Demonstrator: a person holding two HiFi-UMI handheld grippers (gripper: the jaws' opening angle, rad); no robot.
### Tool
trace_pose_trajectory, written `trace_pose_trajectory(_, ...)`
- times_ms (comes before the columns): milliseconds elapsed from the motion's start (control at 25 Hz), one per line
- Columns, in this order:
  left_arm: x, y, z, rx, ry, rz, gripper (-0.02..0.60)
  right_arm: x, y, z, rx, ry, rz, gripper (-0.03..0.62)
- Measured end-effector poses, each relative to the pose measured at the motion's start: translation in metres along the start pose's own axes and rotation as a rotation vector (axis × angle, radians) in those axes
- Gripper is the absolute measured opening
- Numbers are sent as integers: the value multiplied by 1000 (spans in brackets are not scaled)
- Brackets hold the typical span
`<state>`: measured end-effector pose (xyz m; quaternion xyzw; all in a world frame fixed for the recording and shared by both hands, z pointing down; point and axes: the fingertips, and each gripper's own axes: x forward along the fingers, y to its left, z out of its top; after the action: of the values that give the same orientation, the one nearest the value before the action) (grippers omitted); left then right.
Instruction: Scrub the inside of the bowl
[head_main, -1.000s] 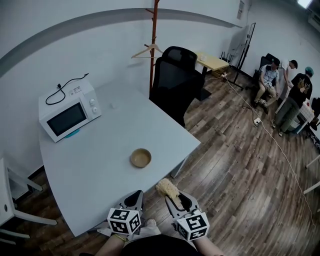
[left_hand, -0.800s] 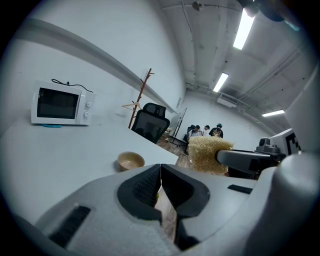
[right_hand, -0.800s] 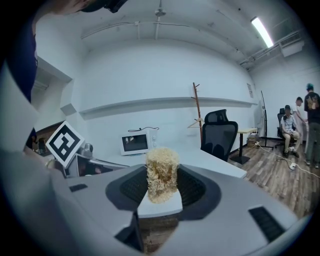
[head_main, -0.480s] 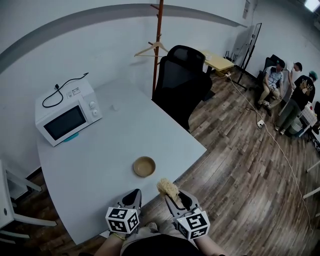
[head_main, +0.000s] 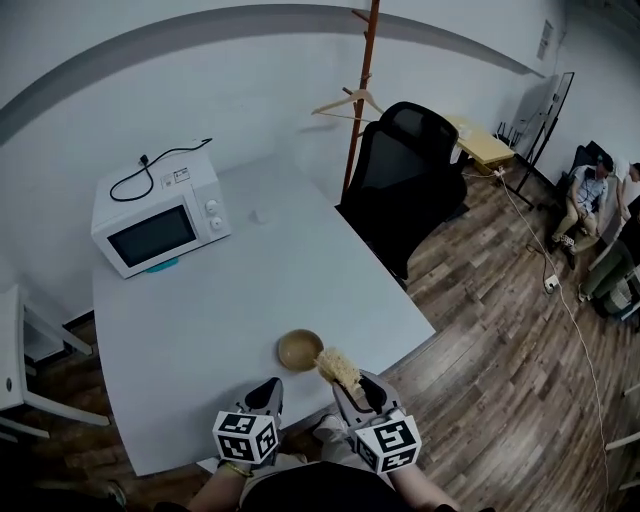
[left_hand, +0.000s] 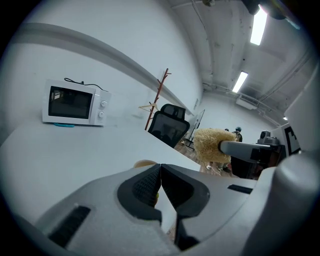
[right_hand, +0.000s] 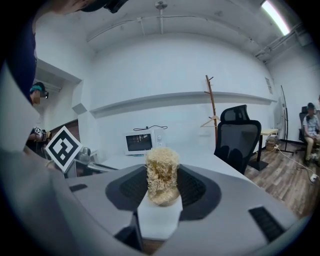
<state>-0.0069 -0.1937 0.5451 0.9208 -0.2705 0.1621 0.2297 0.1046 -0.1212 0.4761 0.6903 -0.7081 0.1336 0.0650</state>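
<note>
Jaws of the left gripper (left_hand: 160, 167) are pressed together with nothing between them; it sits at the bottom of the head view, left of centre. Those of the right gripper (right_hand: 162, 187) are clenched on the white handle of a straw-coloured scrub brush (right_hand: 162, 170), its bristly head sticking out past them. In the head view the brush head meets the right rim of the wooden bowl (head_main: 298, 350); whether they touch is unclear. That bowl stands upright near the lower edge of the grey table (head_main: 200, 320). A white microwave (head_main: 160, 222) stands at the table's upper left, and a black chair (head_main: 405, 185) is at upper right.
</note>
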Motion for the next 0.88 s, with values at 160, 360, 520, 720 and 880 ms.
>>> trace_pose_trajectory(160,15,6,4,-29,-8,57,19,22,-17,10,-23,4,62,167)
trace_pose_trajectory(360,29,16,2,-67,-9,121,20,44,-28,14,-29,16,129,167)
trace_pose_trajectory(520,40,23,-4,-88,0,174,20,56,-30,11,-38,40,185,167)
trace_pose_trajectory(720,52,32,-17,-136,18,236,20,69,-34,5,-48,65,243,167)
trace_pose_trajectory(880,61,43,-28,-185,38,291,20,76,-39,2,-57,83,280,167)
